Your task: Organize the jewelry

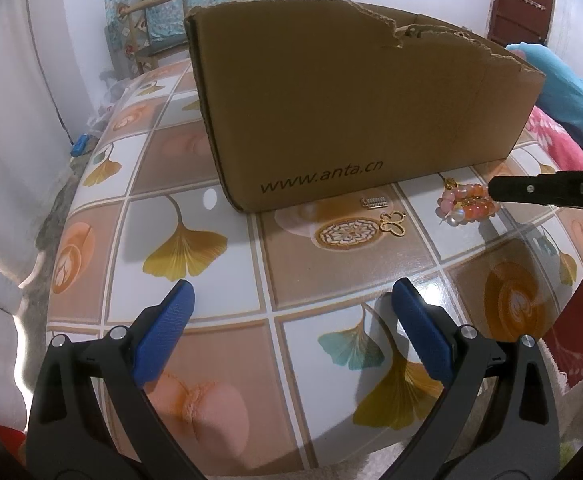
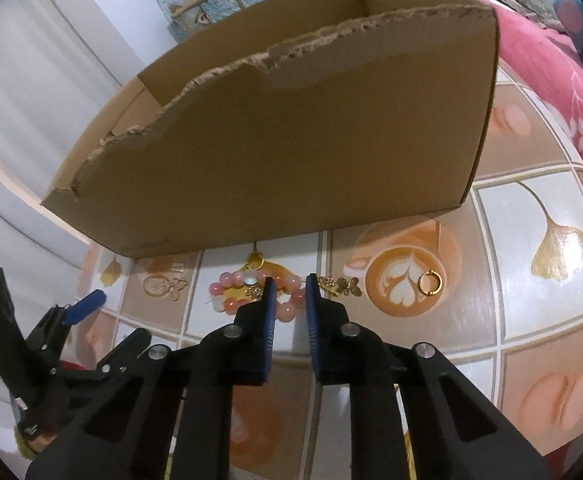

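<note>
The pink beaded bracelet (image 2: 257,294) lies on the counter (image 2: 531,320) just before the torn cardboard box (image 2: 291,140), its near strand between the narrowed right hand-held gripper (image 2: 287,286) fingers, contact unclear; the left hand-held gripper (image 1: 291,300) stands wide, farther off.

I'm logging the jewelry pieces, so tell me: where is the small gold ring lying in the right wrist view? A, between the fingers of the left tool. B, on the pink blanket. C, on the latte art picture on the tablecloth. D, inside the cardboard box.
C: the gold ring lies flat on the tablecloth, at the right edge of the printed latte art, outside the cardboard box.
</note>
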Available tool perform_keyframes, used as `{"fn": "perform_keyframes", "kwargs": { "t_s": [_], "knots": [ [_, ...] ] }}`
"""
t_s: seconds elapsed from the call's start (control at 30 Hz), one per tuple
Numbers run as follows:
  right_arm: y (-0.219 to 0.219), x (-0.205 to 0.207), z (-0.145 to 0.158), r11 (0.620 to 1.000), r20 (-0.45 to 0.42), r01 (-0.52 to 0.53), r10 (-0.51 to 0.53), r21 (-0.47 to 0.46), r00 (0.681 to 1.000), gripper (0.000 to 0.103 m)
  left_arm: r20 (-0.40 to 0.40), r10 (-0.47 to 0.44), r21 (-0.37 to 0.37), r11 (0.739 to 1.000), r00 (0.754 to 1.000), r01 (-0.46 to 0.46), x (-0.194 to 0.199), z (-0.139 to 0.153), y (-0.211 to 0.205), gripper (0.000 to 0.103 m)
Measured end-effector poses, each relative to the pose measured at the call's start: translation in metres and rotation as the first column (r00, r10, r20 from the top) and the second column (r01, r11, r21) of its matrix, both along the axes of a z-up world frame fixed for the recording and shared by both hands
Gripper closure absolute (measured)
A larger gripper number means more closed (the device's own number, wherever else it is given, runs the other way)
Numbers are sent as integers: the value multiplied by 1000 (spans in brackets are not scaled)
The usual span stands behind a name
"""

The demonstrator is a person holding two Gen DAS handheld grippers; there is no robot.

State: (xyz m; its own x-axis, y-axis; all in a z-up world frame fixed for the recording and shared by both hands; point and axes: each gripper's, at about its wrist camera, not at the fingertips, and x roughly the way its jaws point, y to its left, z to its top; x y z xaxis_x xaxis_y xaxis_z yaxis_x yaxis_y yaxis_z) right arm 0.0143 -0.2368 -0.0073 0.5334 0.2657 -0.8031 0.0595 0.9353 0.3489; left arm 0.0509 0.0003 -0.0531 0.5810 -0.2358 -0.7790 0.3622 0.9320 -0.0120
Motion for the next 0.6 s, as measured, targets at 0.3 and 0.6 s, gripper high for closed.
{"fn": "perform_keyframes", "kwargs": {
  "t_s": [0.3, 0.6],
  "knots": [
    [37, 8, -1, 978, -22, -76, 74, -194, 997, 90, 7, -3, -3, 1000, 1000, 3, -1, 0, -2, 7],
    [64, 15, -1, 945, -39, -147, 142, -291, 989, 93, 8, -3, -4, 1000, 1000, 4, -1, -1, -2, 7]
  ]
}}
